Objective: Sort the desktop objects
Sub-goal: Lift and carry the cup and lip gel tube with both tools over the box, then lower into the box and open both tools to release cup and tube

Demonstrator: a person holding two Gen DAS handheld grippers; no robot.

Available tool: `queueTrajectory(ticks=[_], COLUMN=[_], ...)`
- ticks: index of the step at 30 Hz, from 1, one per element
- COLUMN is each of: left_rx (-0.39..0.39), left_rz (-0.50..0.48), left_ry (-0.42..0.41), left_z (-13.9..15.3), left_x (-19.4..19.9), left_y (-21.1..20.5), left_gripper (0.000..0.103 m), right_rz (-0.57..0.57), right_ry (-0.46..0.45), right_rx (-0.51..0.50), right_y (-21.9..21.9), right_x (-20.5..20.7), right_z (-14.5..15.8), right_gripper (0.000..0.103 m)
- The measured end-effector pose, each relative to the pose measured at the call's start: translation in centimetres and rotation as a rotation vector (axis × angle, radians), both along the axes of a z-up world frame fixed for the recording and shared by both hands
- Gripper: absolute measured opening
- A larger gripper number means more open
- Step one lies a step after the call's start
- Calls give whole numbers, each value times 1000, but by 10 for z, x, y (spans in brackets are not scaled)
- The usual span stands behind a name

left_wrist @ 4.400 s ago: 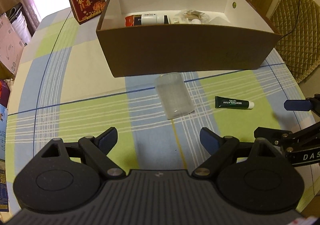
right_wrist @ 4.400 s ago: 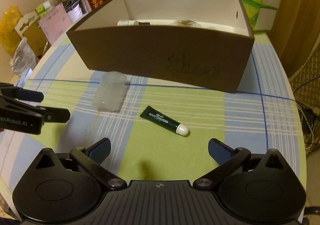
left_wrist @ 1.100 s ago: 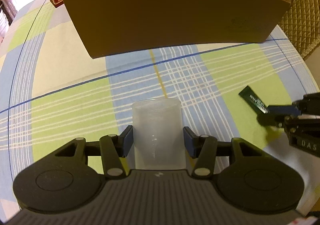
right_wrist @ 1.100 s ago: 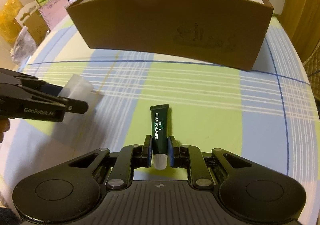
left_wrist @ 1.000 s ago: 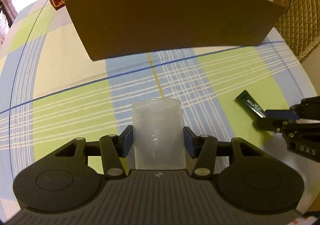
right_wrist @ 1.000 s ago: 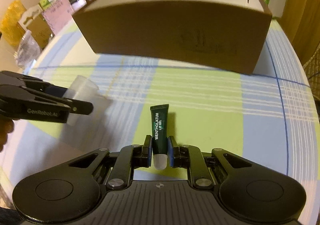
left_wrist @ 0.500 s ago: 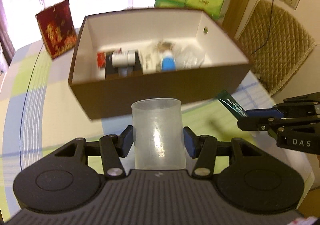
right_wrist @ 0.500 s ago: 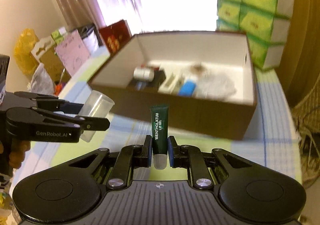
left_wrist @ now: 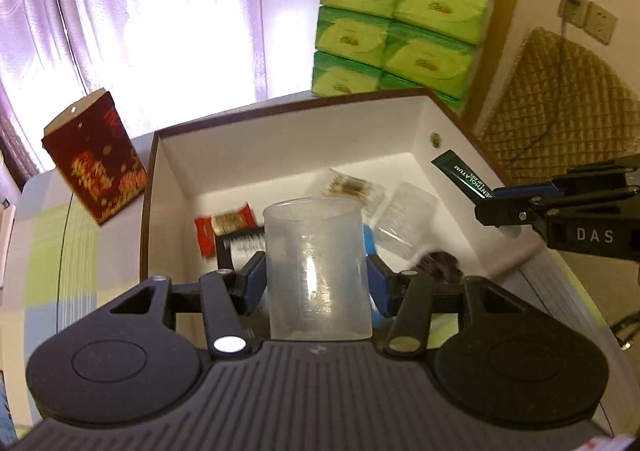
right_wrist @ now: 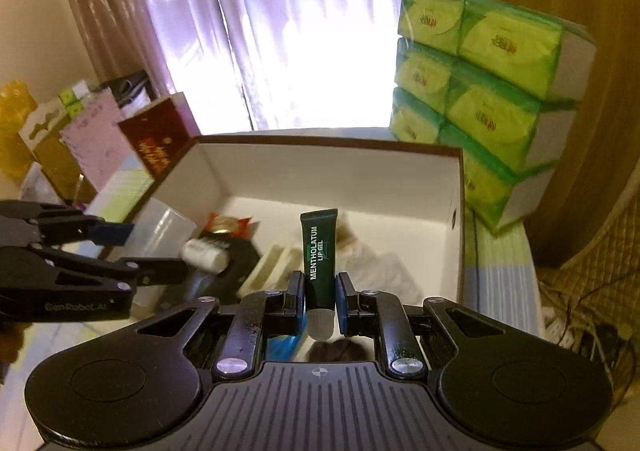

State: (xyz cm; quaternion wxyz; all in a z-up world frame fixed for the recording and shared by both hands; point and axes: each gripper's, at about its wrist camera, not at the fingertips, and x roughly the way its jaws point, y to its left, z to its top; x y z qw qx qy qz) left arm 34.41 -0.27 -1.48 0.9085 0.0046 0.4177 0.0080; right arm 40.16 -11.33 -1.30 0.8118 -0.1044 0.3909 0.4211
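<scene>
The left gripper [left_wrist: 316, 287] is gripping an upright clear plastic cup [left_wrist: 317, 267] above the open brown box [left_wrist: 304, 139]. The right gripper [right_wrist: 319, 301] is clamping a green lip gel tube [right_wrist: 320, 255] above the box's right side, both clearing its rim.

Both handheld tools are matte black plastic. The left gripper [left_wrist: 316, 285] has a ribbed grey-black housing at the bottom of its own view, flanked by two round discs with raised circular caps. Black linkage arms with triangular cut-outs run forward, pinned by silver screws, and end in blue finger pads [left_wrist: 376, 287]. From the other camera its side reads "GenRobot.AI" in faint grey. The right gripper [right_wrist: 319, 301] is built the same, with blue pads [right_wrist: 344, 301]; its side bears white letters "DAS"
</scene>
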Motion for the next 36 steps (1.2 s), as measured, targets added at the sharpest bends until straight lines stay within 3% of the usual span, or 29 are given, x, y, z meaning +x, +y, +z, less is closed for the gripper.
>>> queueTrajectory(ticks=[8, 16, 24, 36], left_rx=[40, 7, 1, 43], left_rz=[9, 28, 58, 63], left_ry=[42, 115, 185, 212], left_z=[-14, -37, -68, -87], left_x=[67, 117, 149, 173], left_y=[23, 46, 60, 58], left_gripper=[48, 48, 48, 48], right_rz=[75, 144, 198, 224], right_ry=[-3, -25, -31, -36], right_rx=[-82, -181, -235, -278], right_y=[35, 57, 75, 86], right_x=[48, 81, 97, 110], right_z=[-17, -44, -58, -69], right_gripper=[13, 13, 13, 13])
